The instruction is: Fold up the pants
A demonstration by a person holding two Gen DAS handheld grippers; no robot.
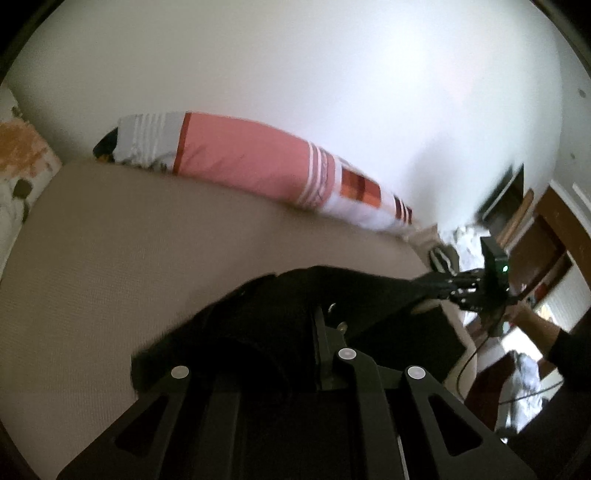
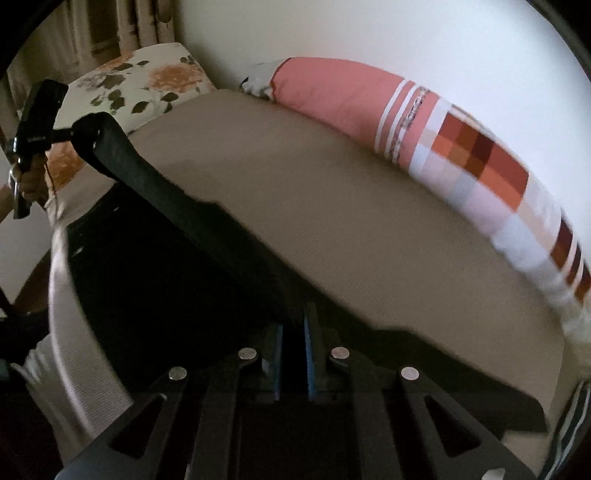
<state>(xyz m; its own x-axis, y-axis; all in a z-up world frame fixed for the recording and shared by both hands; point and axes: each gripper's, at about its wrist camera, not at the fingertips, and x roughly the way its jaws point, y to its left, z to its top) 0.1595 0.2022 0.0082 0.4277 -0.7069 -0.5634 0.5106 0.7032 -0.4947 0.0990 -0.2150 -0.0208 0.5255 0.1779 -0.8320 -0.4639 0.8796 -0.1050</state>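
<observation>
On the far left of the right wrist view, a flowered pillow (image 2: 147, 79) sits at the head of a bed, just beside a white wall (image 2: 369, 33). In front of it, a person's hand (image 2: 31, 182) holds the left claw (image 2: 79, 129), whose tips are clamped on one end of a pair of black pants (image 2: 155, 258). From that pinch the dark cloth stretches as a taut band down and to the right, over a tan bed sheet (image 2: 332, 206), to the right claw (image 2: 293, 343) at the bottom centre. Its blue-lined fingers (image 2: 306, 350) are closed nearly together with black fabric caught between them. The rest of the pants lies spread on the near side of the sheet, below the band. Further right, a long pink and checked pillow (image 2: 424, 122) lies along the wall at the sheet's far edge.

In the left wrist view, the left claw (image 1: 325, 332) is closed, with bunched black cloth gripped at its tips. To its right the cloth runs to the right claw (image 1: 439, 286), held by a hand (image 1: 524, 314) in a dark sleeve (image 1: 569, 347), with wooden furniture (image 1: 546, 236) beyond. Both views are blurred.
</observation>
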